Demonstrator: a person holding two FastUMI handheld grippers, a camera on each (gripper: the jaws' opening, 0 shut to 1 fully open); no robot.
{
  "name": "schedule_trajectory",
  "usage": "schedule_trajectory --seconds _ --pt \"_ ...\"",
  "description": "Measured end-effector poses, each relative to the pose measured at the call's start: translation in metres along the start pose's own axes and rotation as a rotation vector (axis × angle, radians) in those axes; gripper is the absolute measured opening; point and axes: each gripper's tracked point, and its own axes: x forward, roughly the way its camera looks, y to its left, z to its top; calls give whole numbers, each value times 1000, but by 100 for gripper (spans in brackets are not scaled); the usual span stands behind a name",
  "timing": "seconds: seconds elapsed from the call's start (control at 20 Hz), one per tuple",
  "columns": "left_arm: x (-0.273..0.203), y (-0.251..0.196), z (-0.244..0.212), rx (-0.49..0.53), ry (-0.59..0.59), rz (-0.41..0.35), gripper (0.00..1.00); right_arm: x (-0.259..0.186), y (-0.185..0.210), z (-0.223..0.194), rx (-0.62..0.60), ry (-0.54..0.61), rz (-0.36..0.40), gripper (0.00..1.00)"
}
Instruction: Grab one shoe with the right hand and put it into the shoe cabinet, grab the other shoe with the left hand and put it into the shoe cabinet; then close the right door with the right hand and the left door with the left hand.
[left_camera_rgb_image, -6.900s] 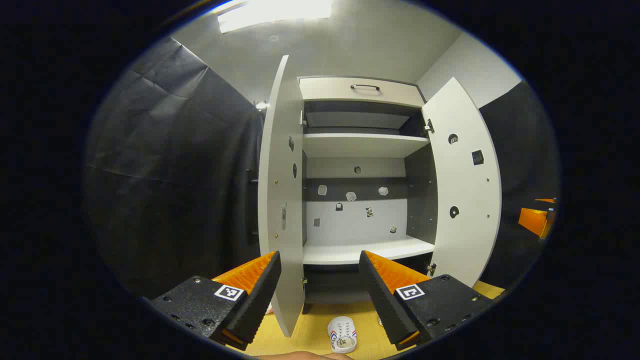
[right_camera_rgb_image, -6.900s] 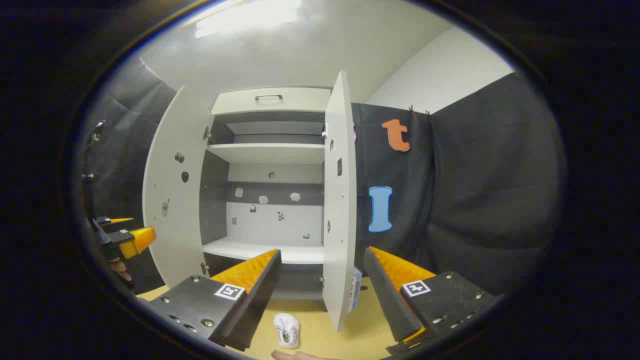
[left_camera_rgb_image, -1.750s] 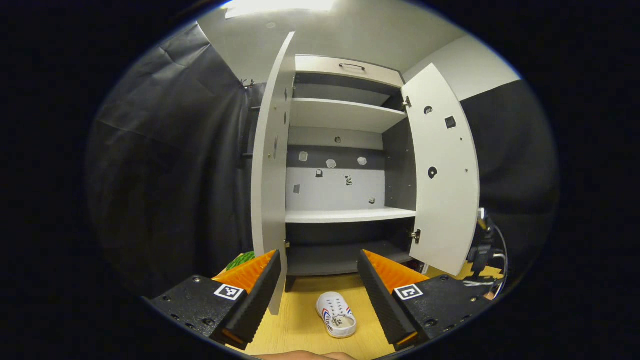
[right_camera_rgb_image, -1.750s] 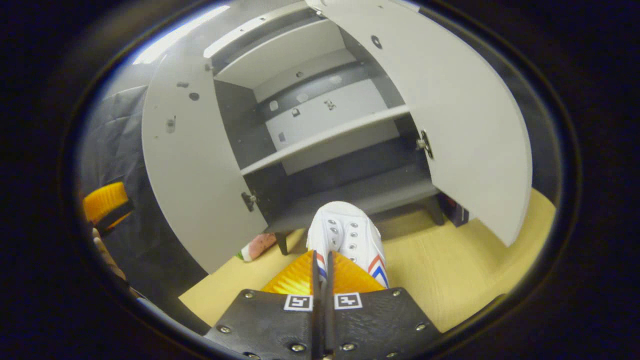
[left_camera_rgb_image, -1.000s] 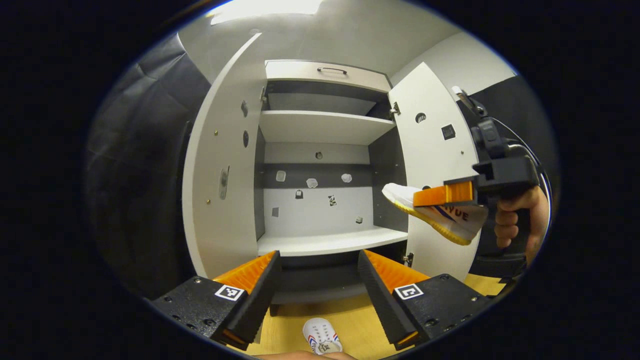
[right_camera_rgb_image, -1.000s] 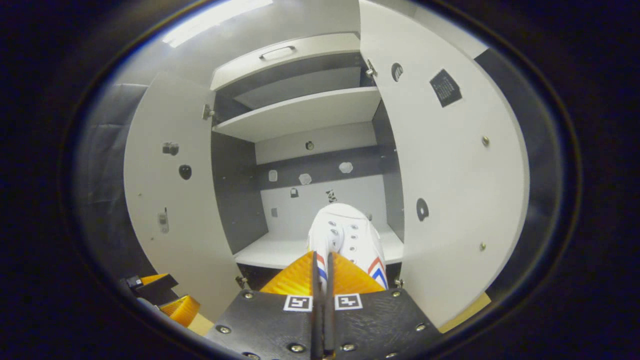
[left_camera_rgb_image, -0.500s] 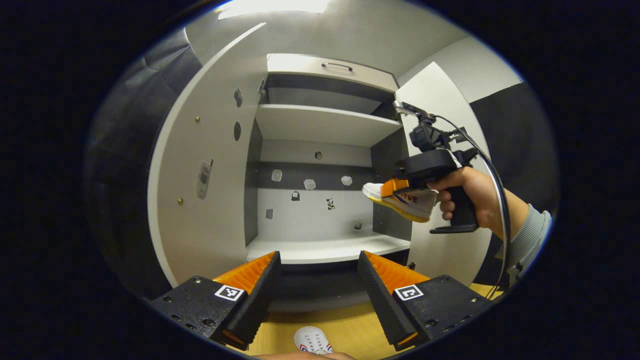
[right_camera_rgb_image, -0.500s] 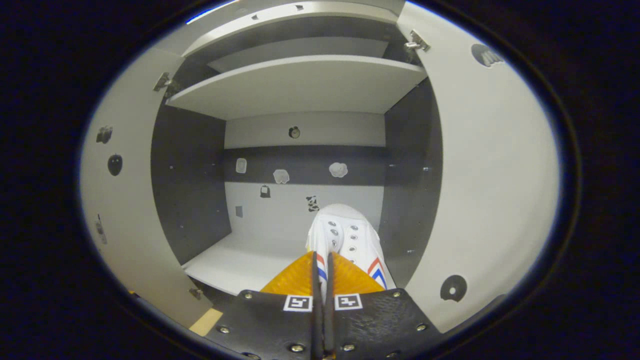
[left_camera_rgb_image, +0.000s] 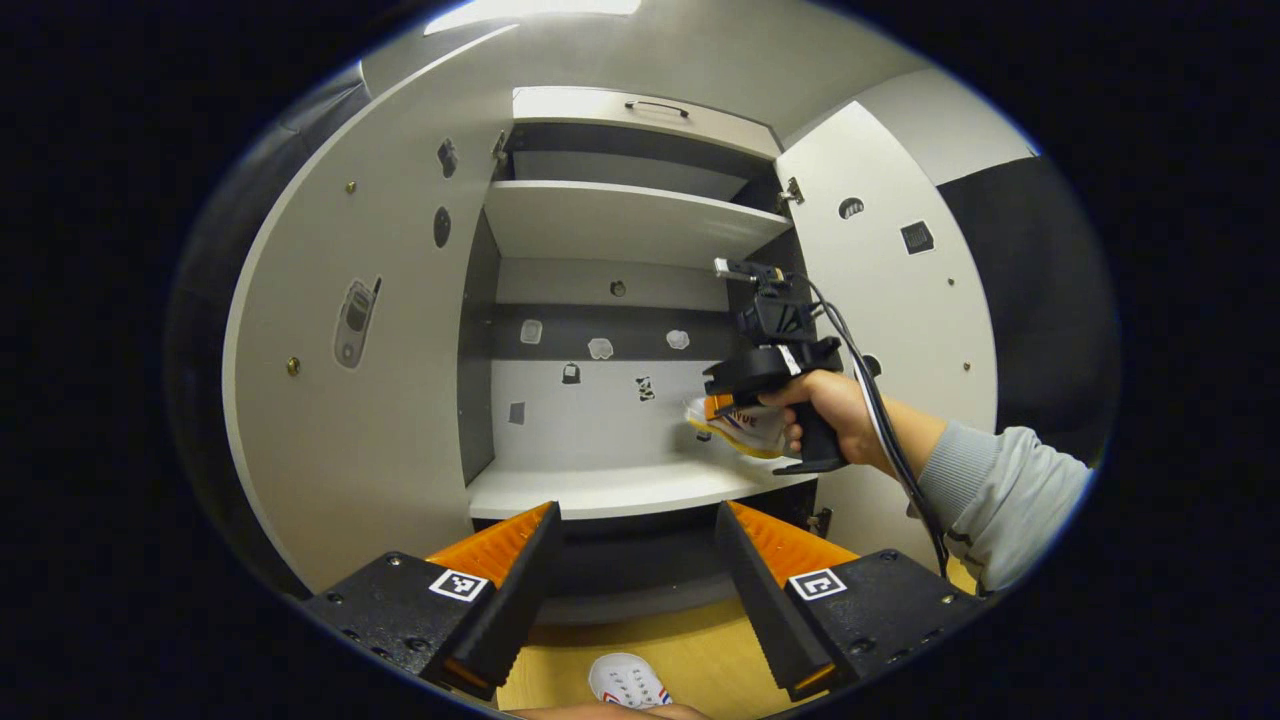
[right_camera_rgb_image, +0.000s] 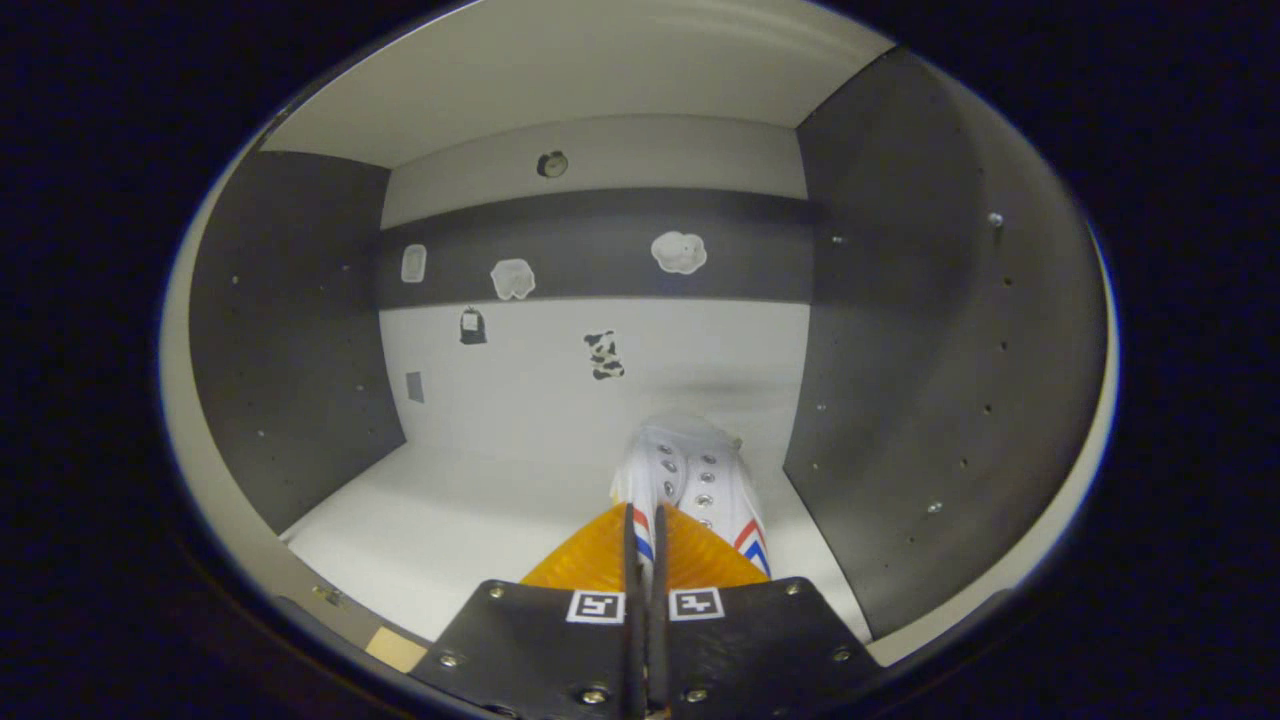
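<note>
My right gripper is shut on a white shoe with red and blue stripes, holding it inside the cabinet just above the middle shelf, near the right wall. In the left gripper view the same shoe hangs over the shelf's right end, held by the right gripper in a person's hand. My left gripper is open and holds nothing, low in front of the cabinet. The other white shoe lies on the wooden floor below it.
Both cabinet doors stand wide open: the left door and the right door. An upper shelf and a drawer with a handle sit above. Small stickers dot the cabinet's back panel.
The right gripper has carried its shoe forward and down, from the cabinet's opening to deep inside over the middle shelf. The left gripper has drifted slightly; the floor shoe has not moved.
</note>
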Motion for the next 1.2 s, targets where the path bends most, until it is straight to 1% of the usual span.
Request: schedule_trajectory --seconds 0.1,0.2,0.3,0.4,0.5,0.55,0.6,0.65,0.75,0.8,0.85,0.9,0.95,1.0,1.05,1.1,1.2 --pt "3 4 -2 4 4 18 94 23 -5 -9 25 25 -15 2" --pt "6 0 -6 9 18 2 94 39 -6 -21 41 55 -17 3" --pt "7 0 -7 9 19 1 94 48 -4 -30 60 80 -13 3" --pt "8 -4 -9 7 29 -5 94 47 -5 -29 60 74 -17 3" --pt "8 -12 -14 6 46 -34 94 43 -6 -27 77 69 -25 5" --pt "8 -15 -14 7 52 -46 94 41 -8 -17 87 41 -31 14" --pt "8 -15 -14 7 53 -49 93 41 -14 -7 99 3 -40 18" --pt "7 -13 -14 8 53 -43 94 22 -16 6 109 -32 -53 47" --pt "5 -9 -12 5 46 -25 94 -2 -20 15 126 -69 -75 82" --pt "4 -8 -12 -1 45 -18 94 -11 -19 15 124 -77 -66 100" --pt "2 -7 -12 -6 47 -15 94 -26 -17 14 112 -83 -60 96" --pt "0 -8 -13 -10 50 -15 94 -40 -20 14 104 -94 -67 99" --pt "-1 -8 -13 -14 54 -14 94 -57 -18 12 98 -105 -57 99" --pt "-3 -7 -12 -16 55 -11 94 -71 -16 10 97 -112 -48 94" --pt "-5 -7 -10 -20 47 -11 94 -88 -12 6 93 -120 -32 95" --pt "-7 -6 -7 -25 38 -7 94 -105 -8 1 88 -128 -20 99" --pt "-13 -3 -1 -27 13 7 94 -138 -2 -10 80 -149 1 99"
